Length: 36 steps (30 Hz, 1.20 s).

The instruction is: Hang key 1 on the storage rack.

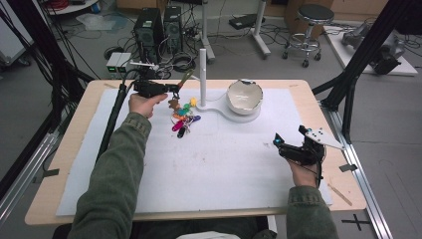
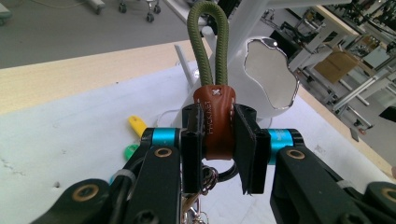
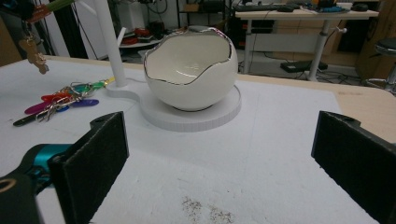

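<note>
- Left gripper (image 2: 218, 140): jaws closed on the brown leather tab (image 2: 215, 122) of a key bunch. An olive cord loop (image 2: 208, 42) rises out of the tab, past the jaw tips.
- In the high view the left gripper (image 1: 175, 88) sits just left of the white post (image 1: 202, 74); the loop (image 1: 186, 77) slants up toward the post from the jaw tips.
- Coloured keys (image 1: 184, 118) hang down from the tab; the lowest ones rest on the white mat (image 1: 224, 164) covering the desk, in front and to the left of the post's base.
- Key relation: the loop's long axis runs roughly in line with the jaws, open end leading, with the post just beyond it. Judgement: hooking the loop over the post top needs a lift first, since the loop sits below the tip.
- Egg-shaped bowl (image 1: 245, 96) stands on the round end of the same white stand, right of the post.
- Right gripper (image 1: 294, 144): jaws wide apart and empty, well away from the post on the near right of the desk. In its own view the bowl (image 3: 190, 70) lies ahead, between the pads.
- Left hand is clearly nearer to the post.
</note>
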Motion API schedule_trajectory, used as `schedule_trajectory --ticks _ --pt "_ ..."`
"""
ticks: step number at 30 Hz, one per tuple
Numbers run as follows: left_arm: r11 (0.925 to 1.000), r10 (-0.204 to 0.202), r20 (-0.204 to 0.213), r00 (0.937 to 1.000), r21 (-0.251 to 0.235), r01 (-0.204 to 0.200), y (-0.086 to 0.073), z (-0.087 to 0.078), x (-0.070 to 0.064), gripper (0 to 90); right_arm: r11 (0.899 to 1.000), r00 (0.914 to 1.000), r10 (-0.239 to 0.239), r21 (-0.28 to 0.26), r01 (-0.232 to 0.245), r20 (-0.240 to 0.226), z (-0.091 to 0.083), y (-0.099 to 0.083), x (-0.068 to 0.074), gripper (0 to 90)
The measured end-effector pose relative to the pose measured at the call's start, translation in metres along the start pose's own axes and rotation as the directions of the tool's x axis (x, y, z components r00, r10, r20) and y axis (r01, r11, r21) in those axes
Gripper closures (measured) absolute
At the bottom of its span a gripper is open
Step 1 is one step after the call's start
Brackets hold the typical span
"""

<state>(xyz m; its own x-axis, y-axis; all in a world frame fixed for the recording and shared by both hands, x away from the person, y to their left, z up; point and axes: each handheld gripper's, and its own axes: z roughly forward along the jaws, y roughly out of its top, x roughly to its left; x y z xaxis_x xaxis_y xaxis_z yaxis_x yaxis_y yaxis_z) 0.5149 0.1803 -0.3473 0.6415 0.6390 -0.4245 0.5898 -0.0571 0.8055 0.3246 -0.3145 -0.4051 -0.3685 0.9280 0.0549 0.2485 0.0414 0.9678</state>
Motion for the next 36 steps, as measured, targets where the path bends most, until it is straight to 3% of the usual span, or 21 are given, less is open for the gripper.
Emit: schedule_trajectory --ticks 19,24,27,29,34,36 --pt "0.9999 -0.01 0.0 1.0 0.014 0.01 -0.008 0.022 -0.002 73.5 1.0 1.0 -0.001 0.001 0.001 -0.002 0.0 0.0 0.0 3.0" --pt "0.9996 0.017 -0.017 0.9997 0.024 -0.017 -0.012 0.029 -0.002 73.4 1.0 1.0 -0.005 -0.001 0.005 -0.005 0.001 0.0 -0.001 3.0" --pt "0.9982 0.054 -0.035 0.9979 0.028 -0.053 -0.013 0.031 -0.002 73.4 1.0 1.0 -0.006 -0.001 0.006 -0.005 0.001 0.0 -0.001 3.0" --pt "0.9982 0.054 -0.038 0.9978 0.027 -0.053 -0.013 0.031 -0.003 73.1 1.0 1.0 -0.002 0.001 0.002 -0.006 0.001 0.0 0.0 3.0" --pt "0.9966 0.071 -0.095 0.9929 0.049 -0.067 -0.013 0.029 -0.003 64.9 1.0 1.0 -0.002 0.002 0.002 -0.006 0.001 0.0 0.0 3.0" --pt "0.9985 0.046 -0.087 0.9952 0.034 -0.043 -0.012 0.027 -0.002 55.2 1.0 1.0 -0.001 0.002 0.001 -0.006 0.001 0.0 0.0 3.0"
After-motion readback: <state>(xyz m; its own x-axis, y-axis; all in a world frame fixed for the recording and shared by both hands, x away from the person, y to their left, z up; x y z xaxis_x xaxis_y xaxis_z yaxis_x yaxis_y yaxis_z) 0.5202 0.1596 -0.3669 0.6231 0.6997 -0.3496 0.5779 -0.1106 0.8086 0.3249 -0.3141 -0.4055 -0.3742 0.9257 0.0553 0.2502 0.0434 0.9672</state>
